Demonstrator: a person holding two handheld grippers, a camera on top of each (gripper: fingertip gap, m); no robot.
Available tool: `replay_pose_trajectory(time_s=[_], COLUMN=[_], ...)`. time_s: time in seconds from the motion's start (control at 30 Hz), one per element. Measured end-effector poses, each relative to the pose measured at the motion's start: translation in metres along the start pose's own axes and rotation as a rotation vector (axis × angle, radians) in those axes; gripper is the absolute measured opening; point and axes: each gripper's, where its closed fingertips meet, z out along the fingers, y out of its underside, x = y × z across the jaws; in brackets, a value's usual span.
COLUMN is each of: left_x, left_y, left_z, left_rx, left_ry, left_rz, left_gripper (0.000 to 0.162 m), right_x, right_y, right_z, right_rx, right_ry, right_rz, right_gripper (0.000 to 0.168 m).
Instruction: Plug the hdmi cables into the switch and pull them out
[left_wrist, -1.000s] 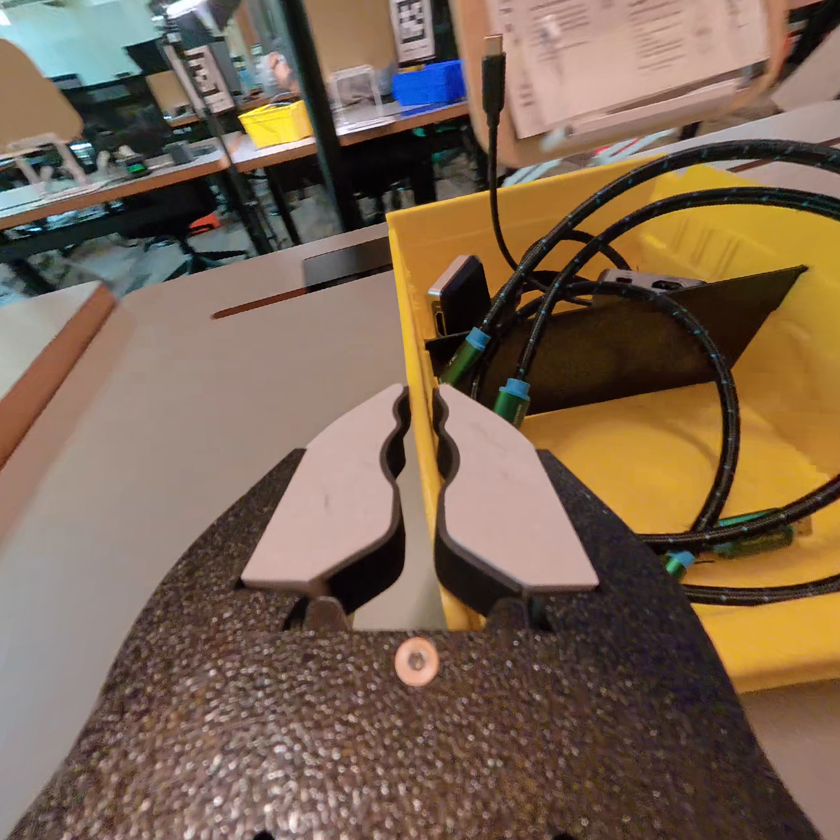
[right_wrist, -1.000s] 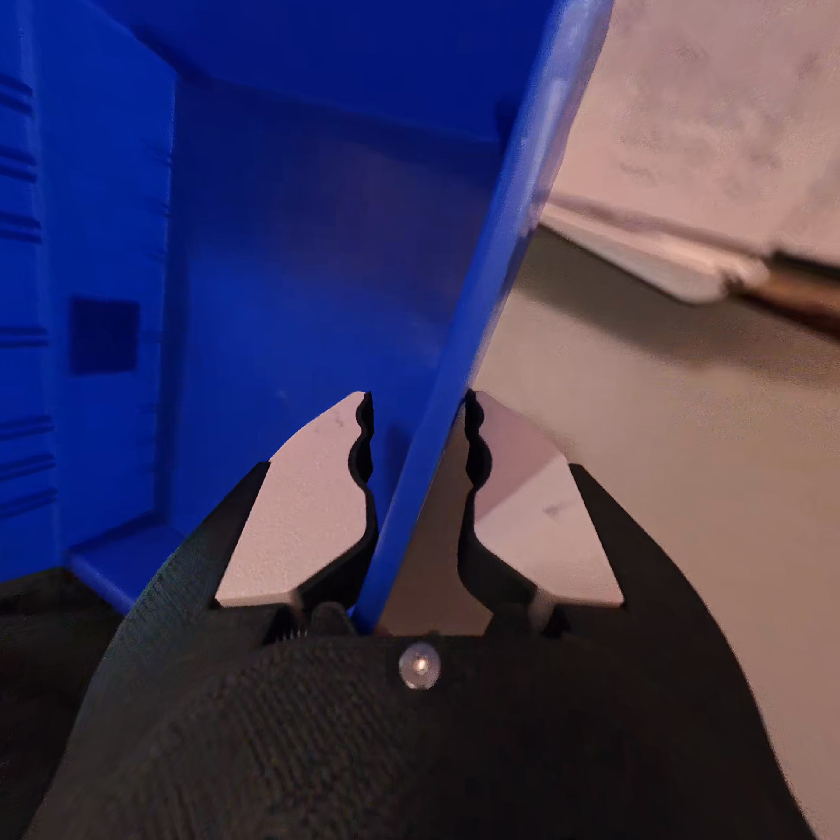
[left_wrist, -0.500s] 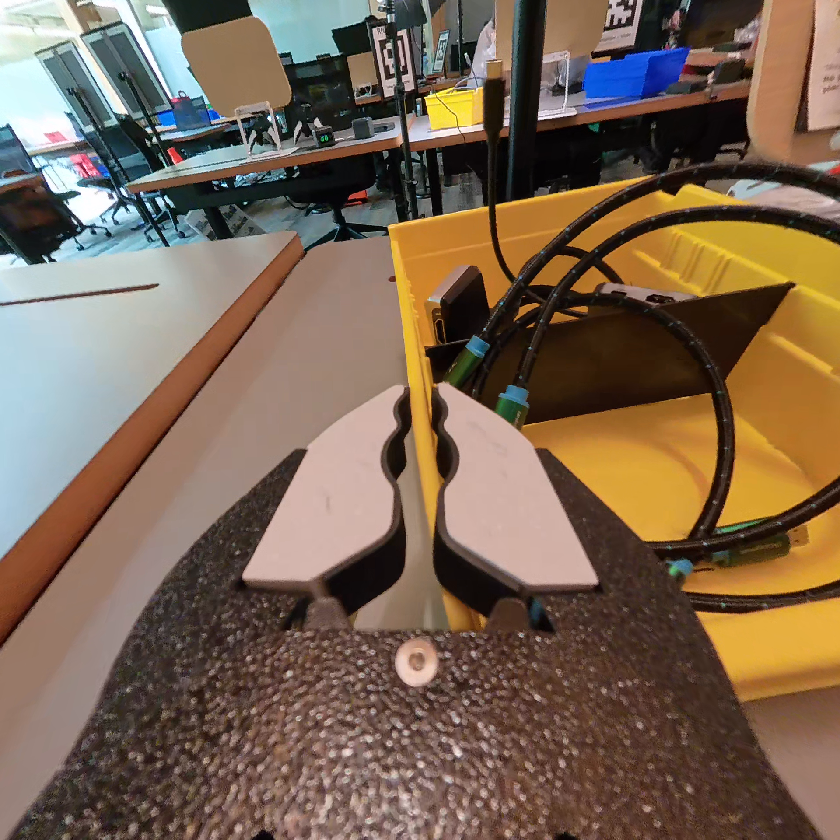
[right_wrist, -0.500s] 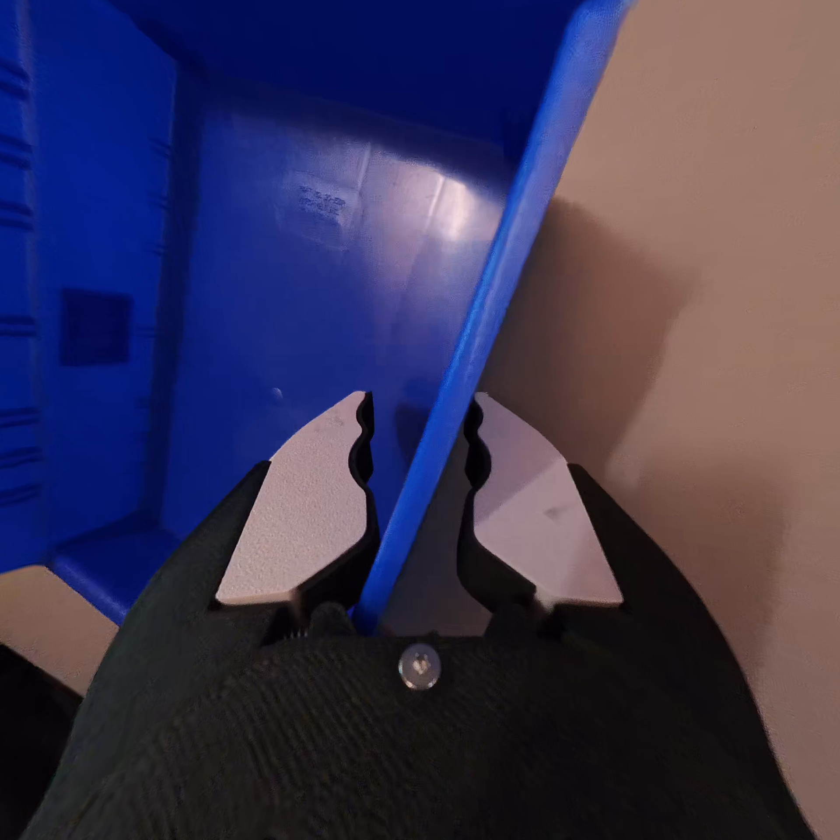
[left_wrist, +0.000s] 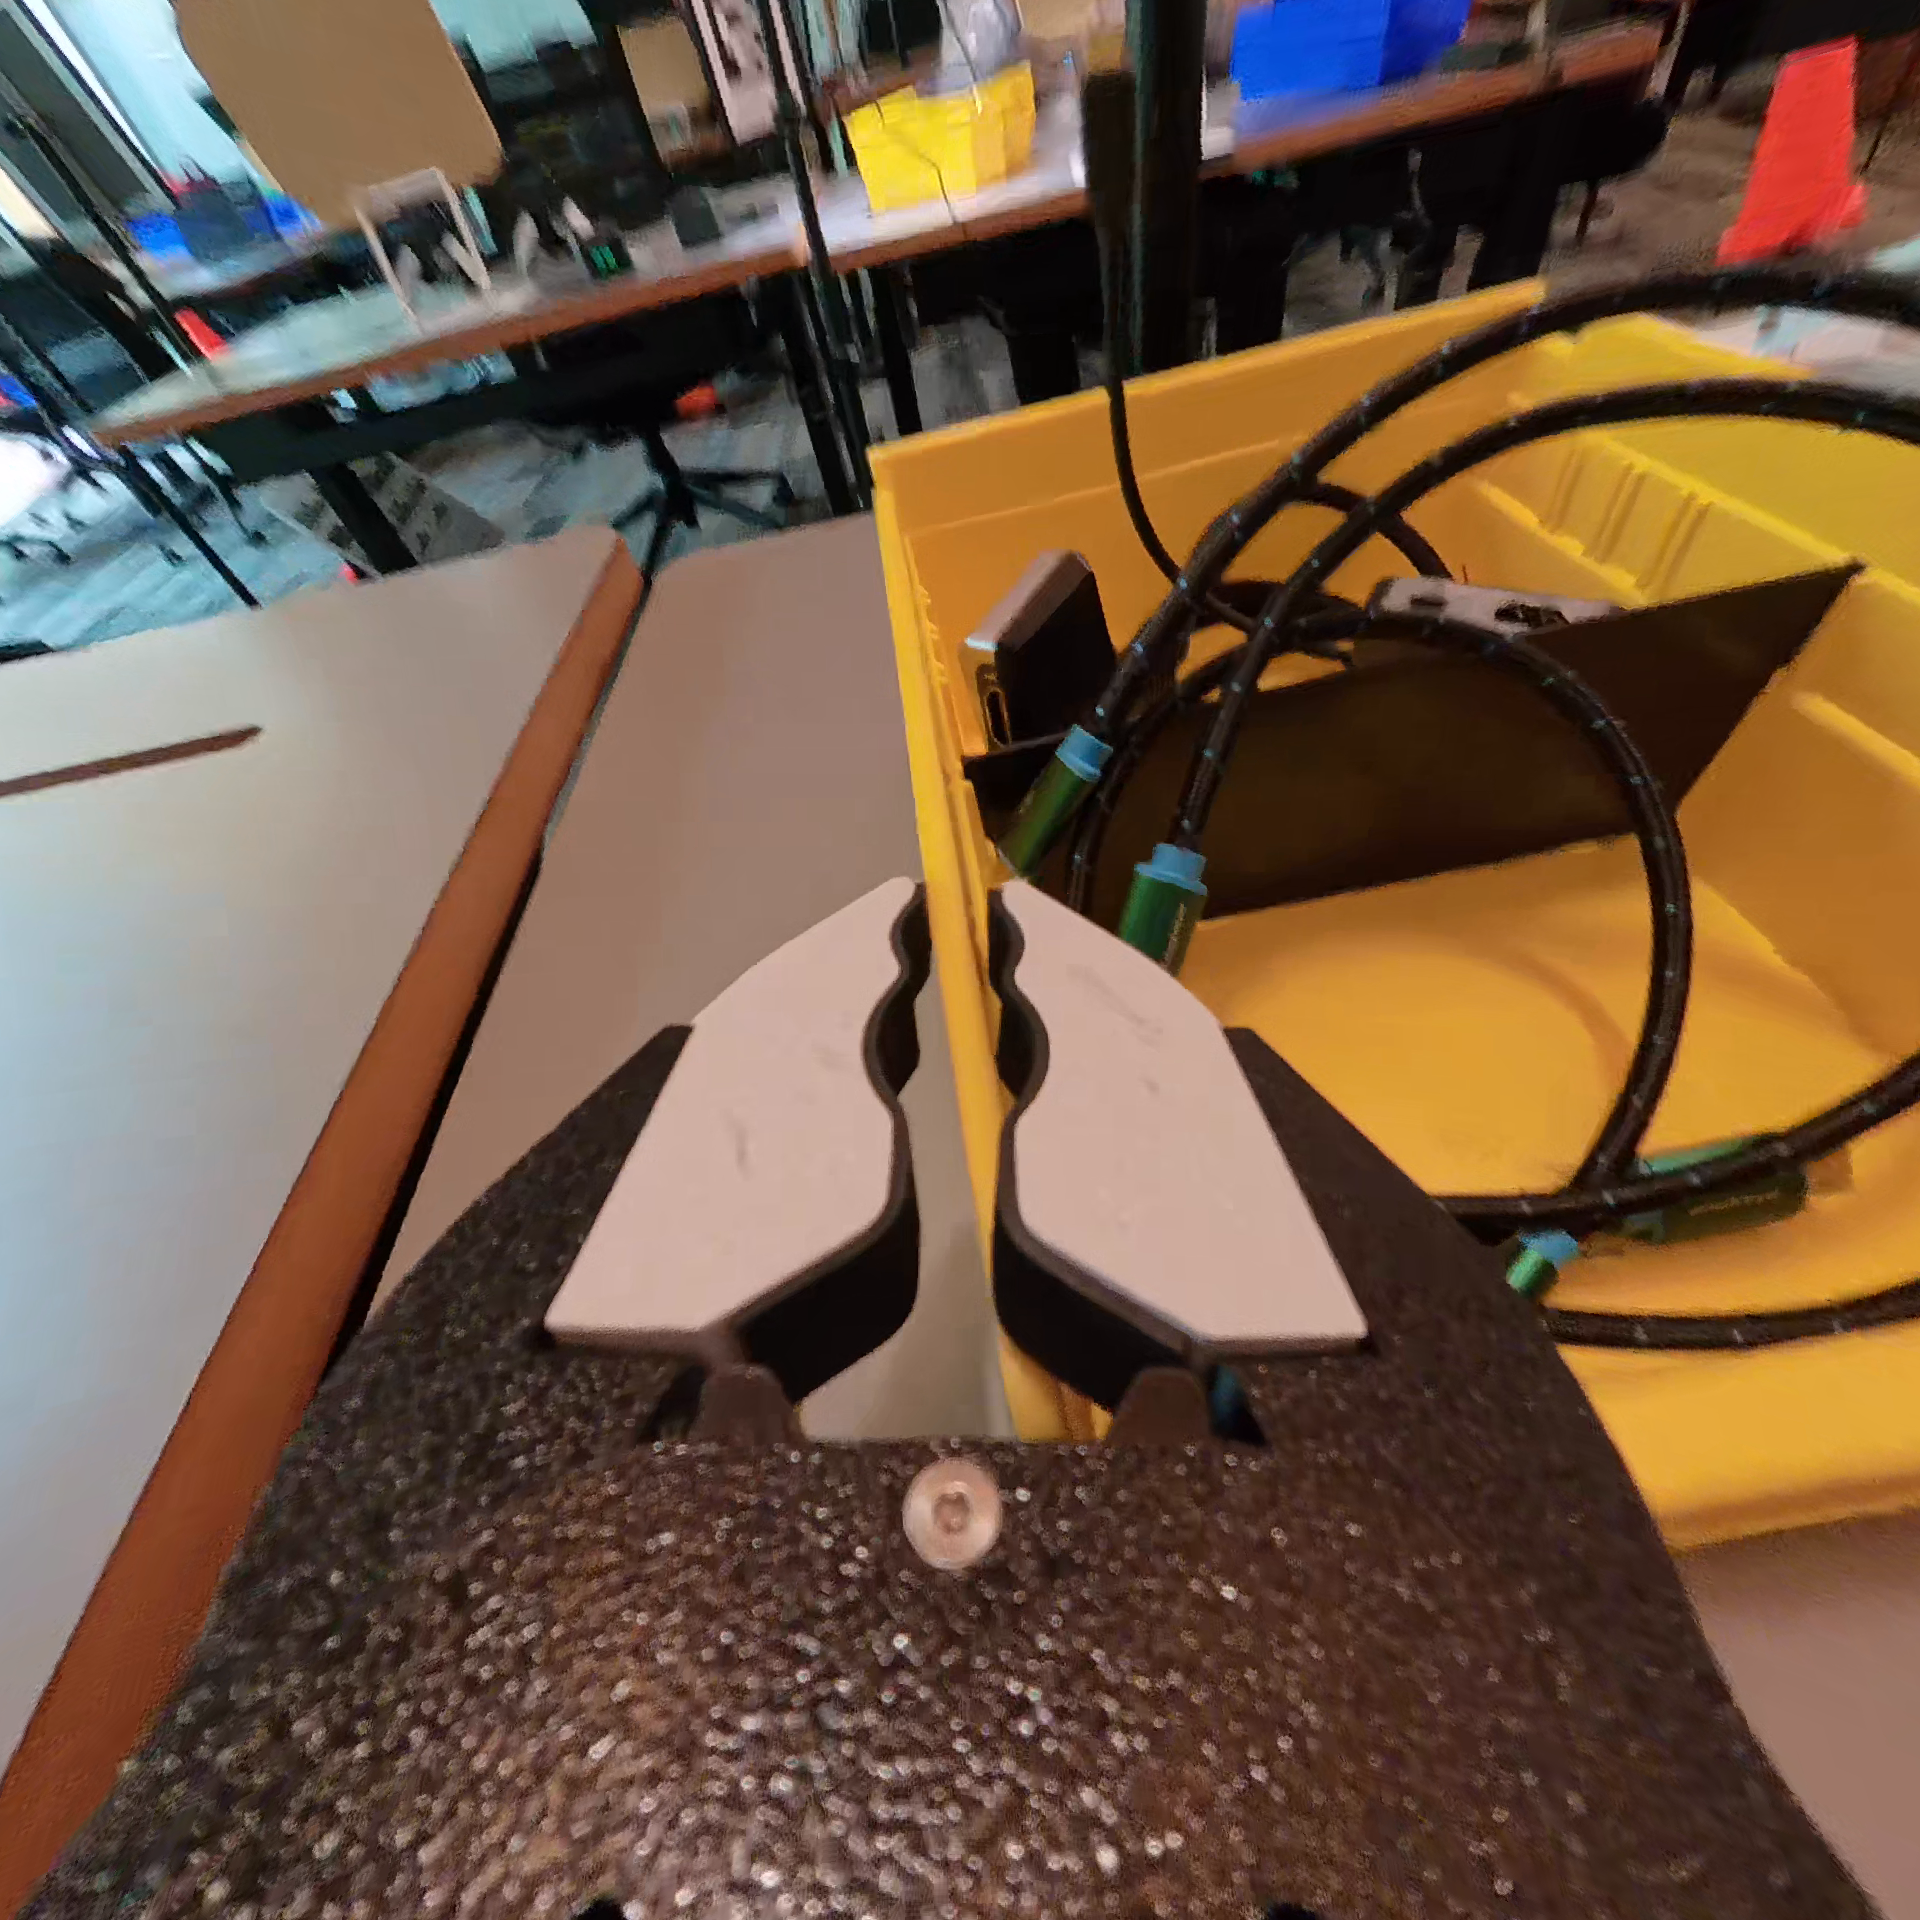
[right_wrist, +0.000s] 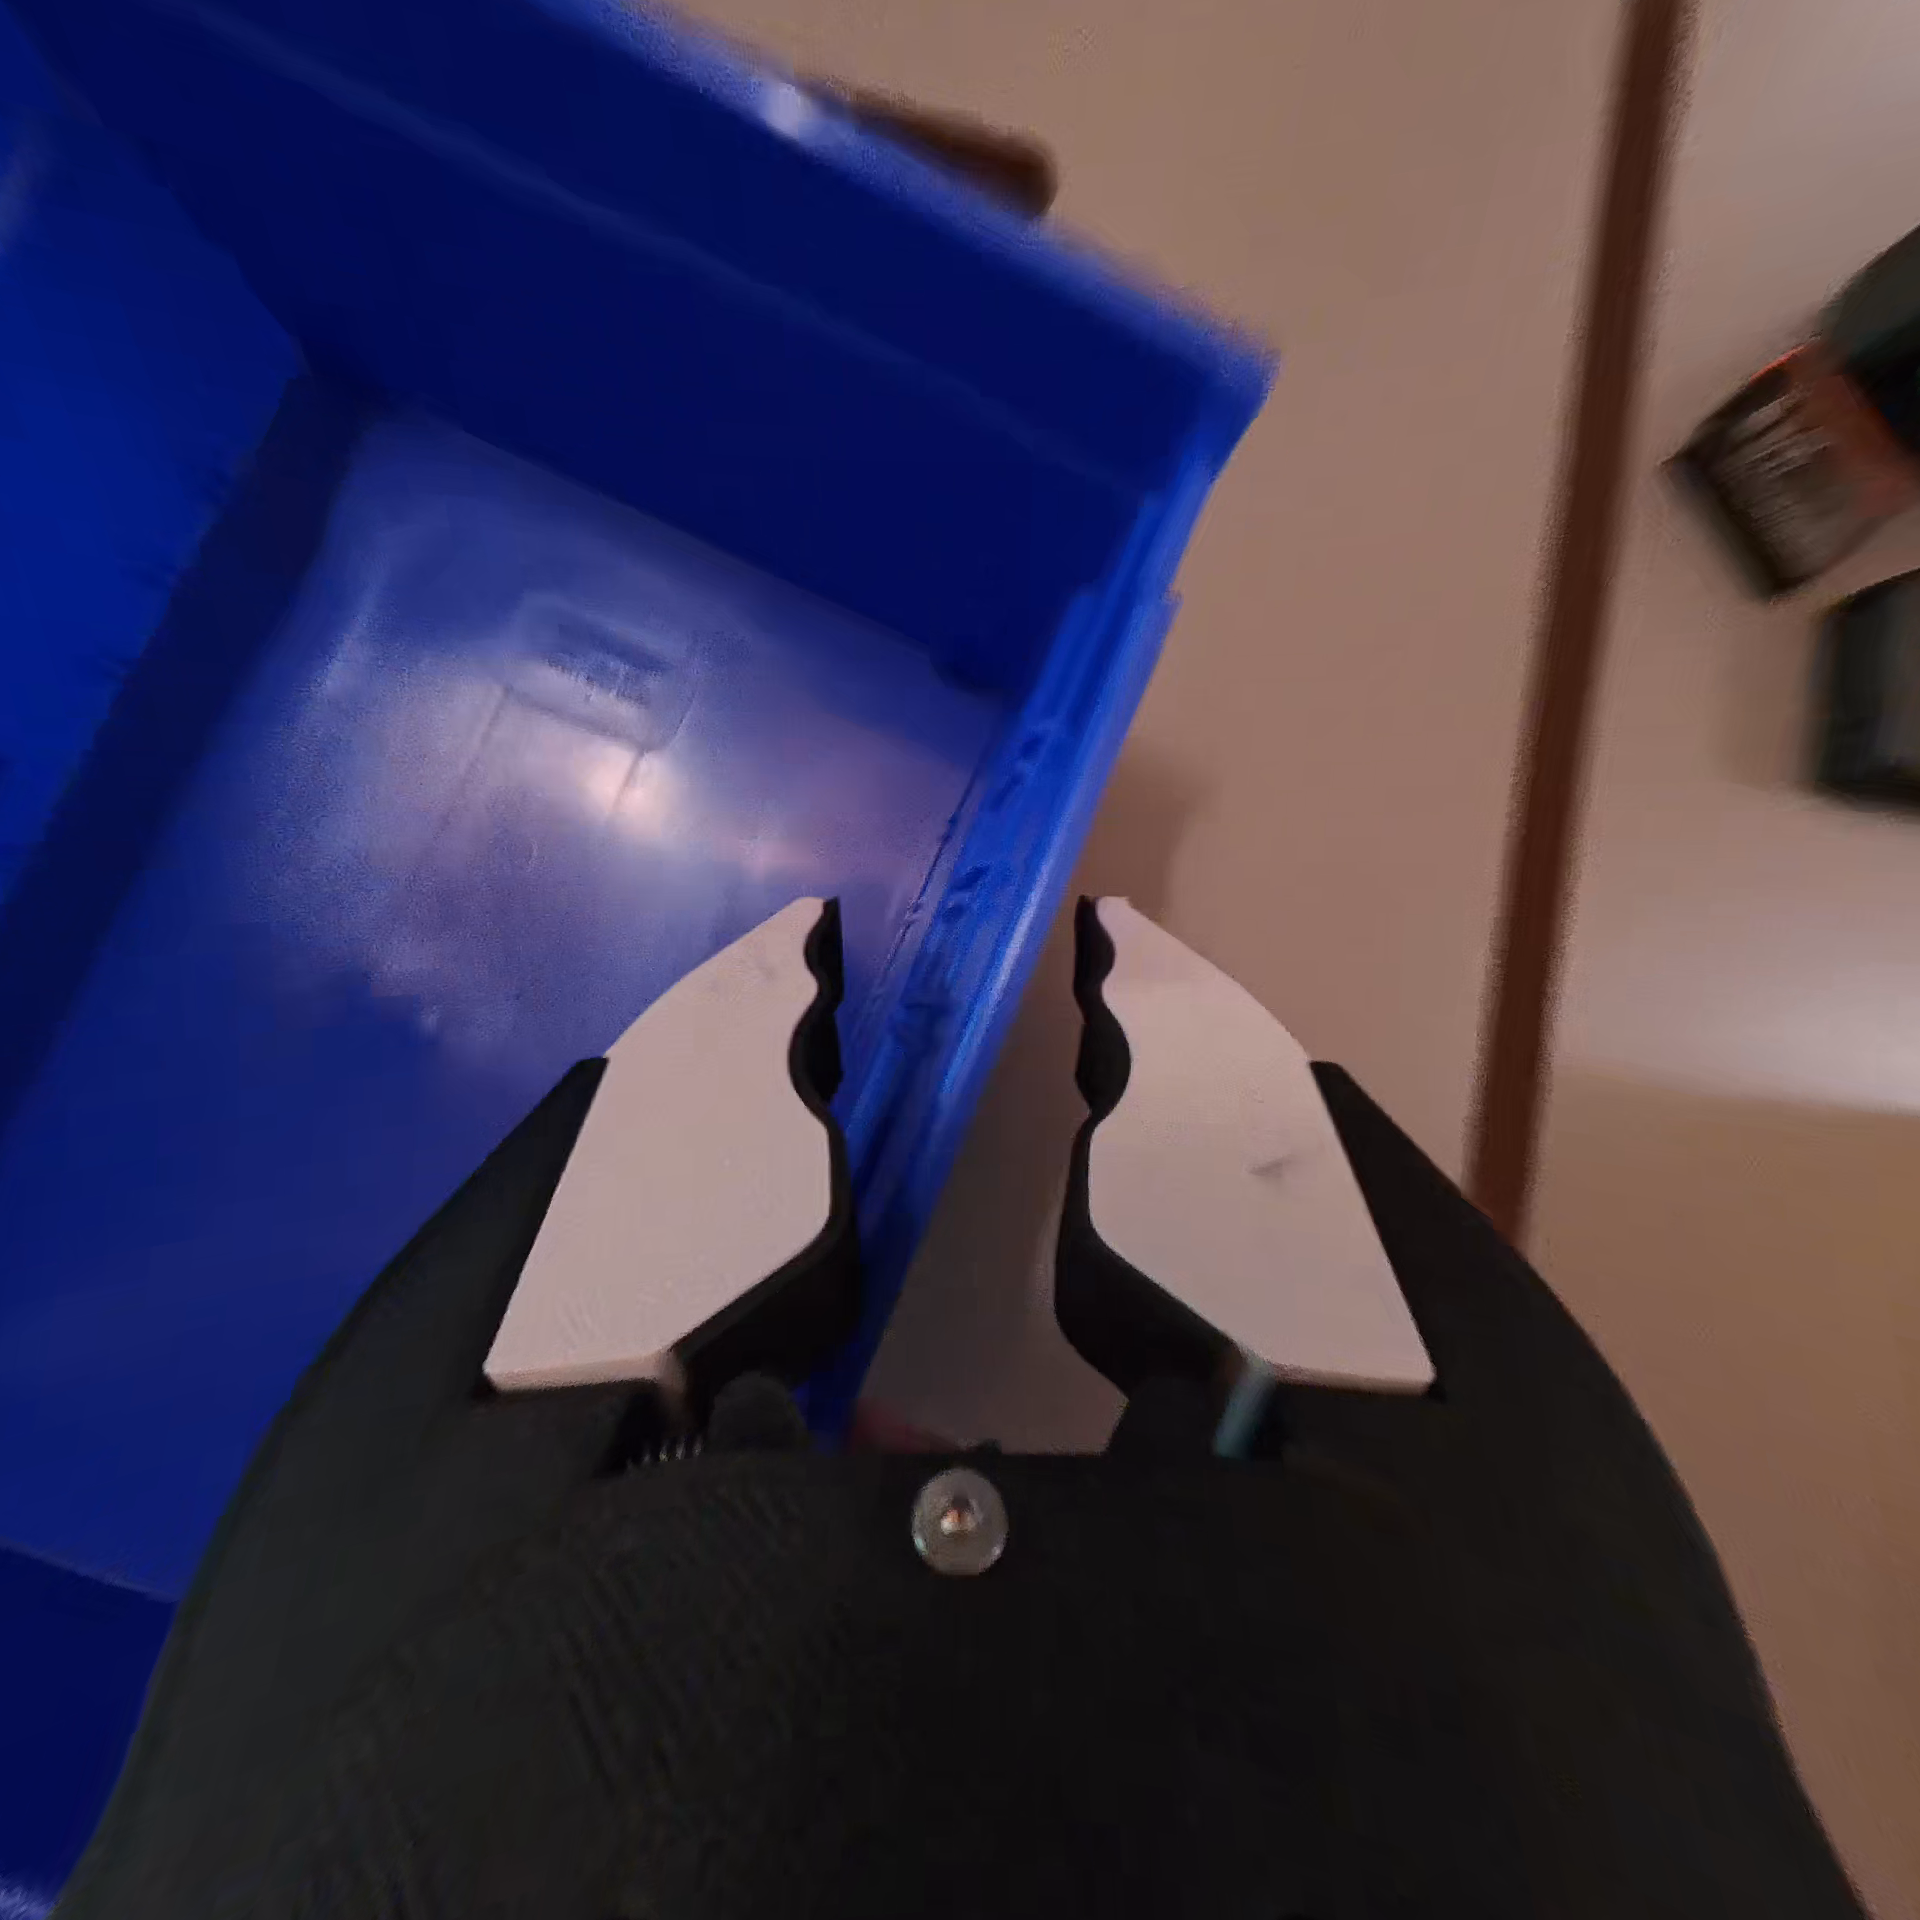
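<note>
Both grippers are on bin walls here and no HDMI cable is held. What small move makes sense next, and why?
Probably set the yellow bin down and release it. The left gripper is clamped on its side wall, while the braided cables and the switch lie untouched inside. The right gripper already gapes around the blue bin wall.

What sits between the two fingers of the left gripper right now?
In the left wrist view, the left gripper straddles the yellow bin: its near side wall runs between the fingers, which look closed on it.
</note>
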Motion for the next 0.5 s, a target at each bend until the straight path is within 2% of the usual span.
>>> replay_pose_trajectory(time_s=[0.1,0.17,0.2,0.3,0.37,0.43,0.5], left_x=[0.003,0.010,0.010,0.021,0.040,0.062,0.077], left_y=[0.004,-0.014,-0.027,-0.062,-0.075,-0.088,-0.103], left_z=[-0.006,-0.015,-0.018,-0.018,-0.012,0.000,0.020], left_rx=[-0.160,-0.152,-0.143,-0.180,-0.297,-0.417,-0.503], left_ry=[0.046,0.116,0.126,0.202,0.303,0.414,0.477], left_rz=[0.066,0.077,0.069,0.012,-0.037,-0.105,-0.209], left_gripper=[0.029,0.042,0.048,0.046,0.046,0.054,0.060], right_x=[0.017,0.010,-0.004,-0.069,-0.111,-0.149,-0.177], right_y=[-0.025,-0.029,-0.032,-0.031,-0.020,-0.006,0.011], right_z=[-0.051,-0.090,-0.106,-0.142,-0.154,-0.162,-0.160], right_rx=[0.136,0.220,0.294,0.517,0.613,0.692,0.698], right_ry=[0.184,0.235,0.199,-0.023,-0.163,-0.285,-0.370], right_rz=[-0.053,-0.047,-0.039,-0.032,-0.021,-0.018,-0.047], right_gripper=[0.057,0.062,0.064,0.064,0.064,0.063,0.064])
